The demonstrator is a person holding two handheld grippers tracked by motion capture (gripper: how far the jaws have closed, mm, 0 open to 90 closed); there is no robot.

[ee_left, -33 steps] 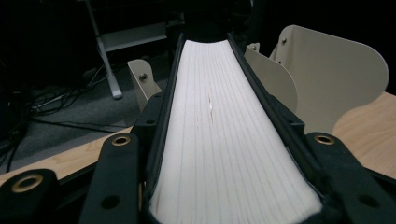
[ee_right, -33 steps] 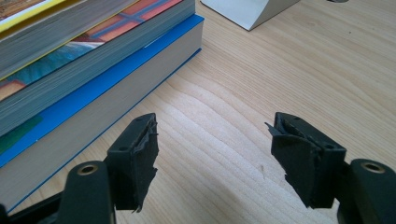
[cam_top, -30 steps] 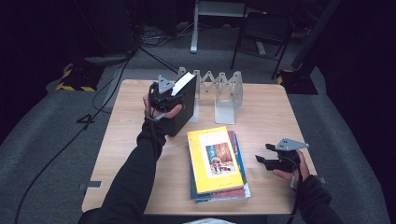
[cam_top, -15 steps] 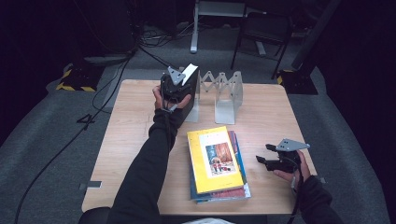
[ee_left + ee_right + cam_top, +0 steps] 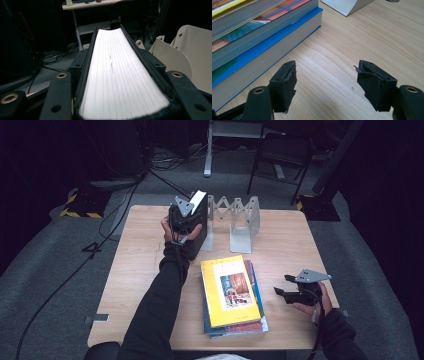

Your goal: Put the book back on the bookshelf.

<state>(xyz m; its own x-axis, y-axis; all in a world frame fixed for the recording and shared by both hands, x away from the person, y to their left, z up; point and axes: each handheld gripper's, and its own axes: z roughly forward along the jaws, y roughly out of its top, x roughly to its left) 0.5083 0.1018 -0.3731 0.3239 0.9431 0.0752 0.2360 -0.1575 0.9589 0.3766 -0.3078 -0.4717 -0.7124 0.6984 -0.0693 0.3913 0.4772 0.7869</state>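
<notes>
1. One black book (image 5: 196, 227) is clamped upright in the left gripper (image 5: 184, 216), beside the grey rack (image 5: 235, 222) at the table's far edge.
2. The right gripper (image 5: 295, 292) rests with jaws apart near the book stack (image 5: 231, 292).
3. The book is best kept vertical and aligned with a rack slot before release.

A black-covered book (image 5: 196, 232) with white pages, a yellow-topped stack (image 5: 231, 292) over blue, on pale wood table (image 5: 140, 270).
</notes>
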